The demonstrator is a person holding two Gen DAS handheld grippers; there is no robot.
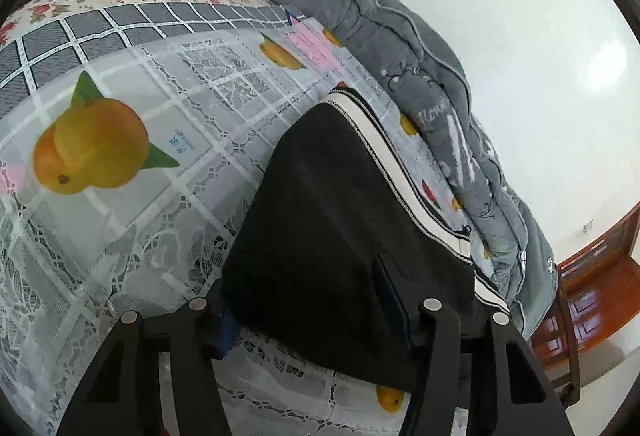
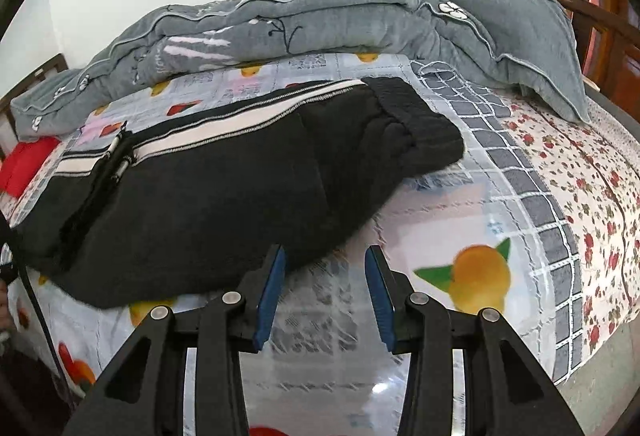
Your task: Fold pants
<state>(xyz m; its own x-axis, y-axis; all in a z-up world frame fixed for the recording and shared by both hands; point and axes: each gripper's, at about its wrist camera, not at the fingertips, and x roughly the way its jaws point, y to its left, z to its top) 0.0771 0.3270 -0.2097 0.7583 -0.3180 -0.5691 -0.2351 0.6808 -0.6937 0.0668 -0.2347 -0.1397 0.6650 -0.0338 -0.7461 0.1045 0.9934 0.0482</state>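
Pants (image 2: 224,196), black with a white side stripe, lie folded on the bed (image 2: 580,204); the left gripper (image 1: 316,312) holds their near edge, the right gripper (image 2: 325,276) stands wide beside them.

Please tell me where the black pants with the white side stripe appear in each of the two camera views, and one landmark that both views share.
Left wrist: black pants fill the lower centre, between the left gripper's fingers.
Right wrist: black pants lie centre-left, above the open right gripper.
Shared landmark: the grey quilt.
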